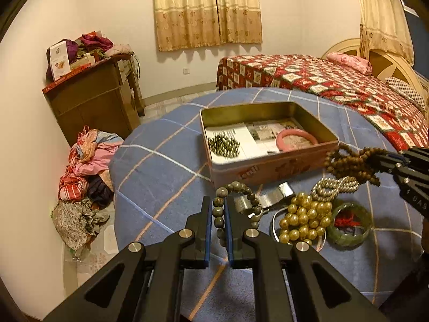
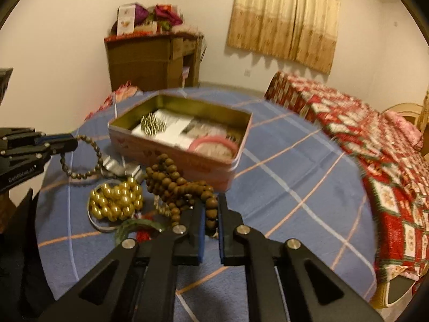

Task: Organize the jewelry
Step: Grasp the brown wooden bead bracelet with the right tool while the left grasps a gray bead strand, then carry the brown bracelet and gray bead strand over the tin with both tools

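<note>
tin (image 1: 270, 161) on table (image 1: 166, 166) | bangle (image 1: 296, 139) in tin | loose beads (image 1: 303, 220) before tin, apparently touching

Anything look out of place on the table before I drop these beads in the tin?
Nothing looks spilled or broken. The tin sits flat and open, holding a pink bangle and small metal pieces. The left gripper is shut on the grey-green bracelet, the right gripper on the brown beads. The remaining jewelry lies heaped beside the tin.

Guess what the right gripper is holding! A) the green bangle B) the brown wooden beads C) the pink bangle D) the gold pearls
B: the right gripper is shut on the brown wooden beads, while the pink bangle lies in the tin.
</note>
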Demonstrator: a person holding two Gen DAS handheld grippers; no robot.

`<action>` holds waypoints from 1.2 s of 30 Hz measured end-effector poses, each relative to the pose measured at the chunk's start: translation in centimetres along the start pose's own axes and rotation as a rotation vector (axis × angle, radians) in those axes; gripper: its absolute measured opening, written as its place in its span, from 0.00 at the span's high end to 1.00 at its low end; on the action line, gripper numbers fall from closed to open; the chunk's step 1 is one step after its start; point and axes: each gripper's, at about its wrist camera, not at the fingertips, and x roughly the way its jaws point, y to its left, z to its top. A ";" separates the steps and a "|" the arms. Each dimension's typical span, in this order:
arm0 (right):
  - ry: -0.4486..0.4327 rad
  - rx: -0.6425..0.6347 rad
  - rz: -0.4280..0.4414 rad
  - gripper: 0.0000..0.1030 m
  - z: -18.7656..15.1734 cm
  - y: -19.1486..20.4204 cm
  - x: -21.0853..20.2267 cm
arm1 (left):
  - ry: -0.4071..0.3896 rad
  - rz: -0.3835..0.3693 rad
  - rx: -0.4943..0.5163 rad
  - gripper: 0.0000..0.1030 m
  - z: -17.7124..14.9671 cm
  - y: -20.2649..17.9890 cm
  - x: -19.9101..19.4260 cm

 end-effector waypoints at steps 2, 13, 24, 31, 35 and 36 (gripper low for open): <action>-0.027 0.005 -0.010 0.91 0.6 -0.2 -0.6 | -0.015 0.004 0.001 0.92 0.4 0.0 -0.5; -0.078 0.036 -0.084 0.91 3.0 -1.5 -0.6 | -0.099 0.027 0.033 0.92 4.1 -0.2 -1.6; -0.088 0.034 -0.128 0.91 4.5 -1.6 0.6 | -0.126 0.049 0.050 0.92 6.1 -0.7 -0.1; -0.086 0.027 -0.135 0.91 5.5 -1.2 1.5 | -0.131 0.059 0.067 0.92 7.5 -0.8 1.1; -0.084 0.031 -0.140 0.91 6.2 -1.4 2.1 | -0.129 0.060 0.070 0.92 8.0 -0.9 2.0; -0.082 0.031 -0.141 0.91 6.3 -1.4 2.2 | -0.127 0.062 0.072 0.92 8.2 -1.0 2.3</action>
